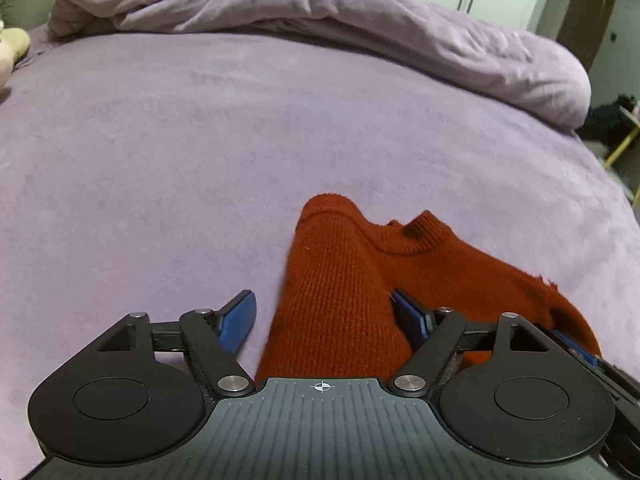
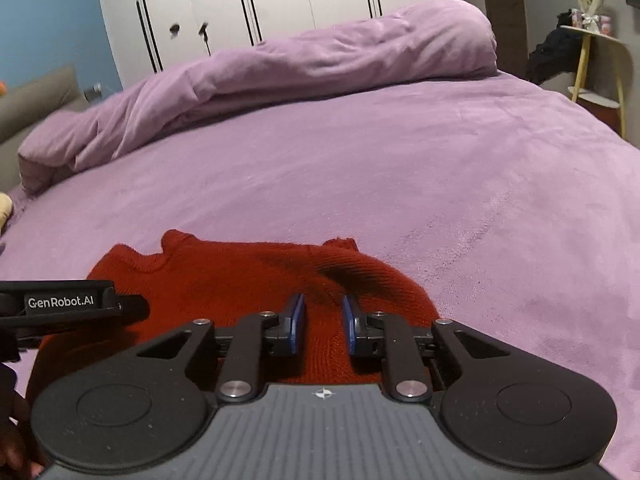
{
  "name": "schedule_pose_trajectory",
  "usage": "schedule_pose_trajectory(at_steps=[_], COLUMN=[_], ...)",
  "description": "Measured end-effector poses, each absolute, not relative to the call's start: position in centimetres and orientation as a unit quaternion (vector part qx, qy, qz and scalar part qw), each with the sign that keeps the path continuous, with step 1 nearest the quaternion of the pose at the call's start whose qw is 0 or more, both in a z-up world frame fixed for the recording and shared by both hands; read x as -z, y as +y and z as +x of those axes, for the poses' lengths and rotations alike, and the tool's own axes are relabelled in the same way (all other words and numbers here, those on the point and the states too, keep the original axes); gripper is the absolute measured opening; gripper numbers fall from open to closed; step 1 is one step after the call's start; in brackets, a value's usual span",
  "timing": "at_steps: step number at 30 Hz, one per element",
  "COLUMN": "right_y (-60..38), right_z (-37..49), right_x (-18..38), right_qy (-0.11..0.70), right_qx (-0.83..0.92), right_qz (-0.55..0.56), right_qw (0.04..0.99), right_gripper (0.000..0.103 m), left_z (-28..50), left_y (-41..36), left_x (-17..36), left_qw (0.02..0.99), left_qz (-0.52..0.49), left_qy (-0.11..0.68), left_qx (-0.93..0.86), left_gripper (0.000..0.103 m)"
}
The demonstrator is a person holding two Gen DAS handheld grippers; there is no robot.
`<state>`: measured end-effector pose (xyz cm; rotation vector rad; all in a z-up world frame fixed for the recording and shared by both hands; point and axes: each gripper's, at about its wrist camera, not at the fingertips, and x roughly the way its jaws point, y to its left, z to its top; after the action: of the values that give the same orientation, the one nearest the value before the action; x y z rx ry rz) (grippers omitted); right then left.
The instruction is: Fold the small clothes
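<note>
- One red knit sweater [image 1: 344, 280] lies partly folded on the purple bed [image 1: 160, 160], near the edge closest to both cameras, neckline toward the bunched duvet [image 1: 320, 12] along the far edge.
- Left claw [image 1: 324, 316] stands spread wide; one blue pad [image 1: 240, 316] rests over bare bedding, the other touches the knit, and nothing is pinched.
- Right claw [image 2: 322, 324] has its jaws drawn close with a ridge of red knit rising between them; I cannot tell whether the pads truly press it.
- Risk: with the left side let go, a pull by the right claw could drag the whole sweater across the plush cover and undo the fold.
- Risk: a shallow pinch on loose knit may slip, or catch only the top layer, leaving the lower layer behind and the fold crooked.
- Risk: the frayed hem could snag on a pad.
</note>
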<state>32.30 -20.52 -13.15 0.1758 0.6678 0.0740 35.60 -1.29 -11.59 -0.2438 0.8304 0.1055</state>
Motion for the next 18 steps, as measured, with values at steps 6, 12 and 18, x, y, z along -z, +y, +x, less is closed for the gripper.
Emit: schedule_pose_trajectory(at_steps=[6,12,18], right_y=[-19.0,-16.7,-15.7], right_z=[31.8,23.4,18.4], right_x=[11.9,7.8,9.8], right_qy=[0.328,0.315,0.311], right_qx=[-0.030,-0.083,-0.057], right_qz=[0.044,0.043,-0.037], right_qw=[0.943,0.944,0.948], right_gripper=[0.021,0.041,0.043], left_z=[35.0,27.4,22.9], left_y=[-1.5,0.4,1.7], left_x=[10.3,6.1,8.4], left_qw=[0.904,0.913,0.897], left_qz=[-0.102,-0.103,-0.134], left_qy=[0.411,0.395,0.420], left_qx=[-0.052,-0.007,0.000], left_gripper=[0.081,0.080,0.089])
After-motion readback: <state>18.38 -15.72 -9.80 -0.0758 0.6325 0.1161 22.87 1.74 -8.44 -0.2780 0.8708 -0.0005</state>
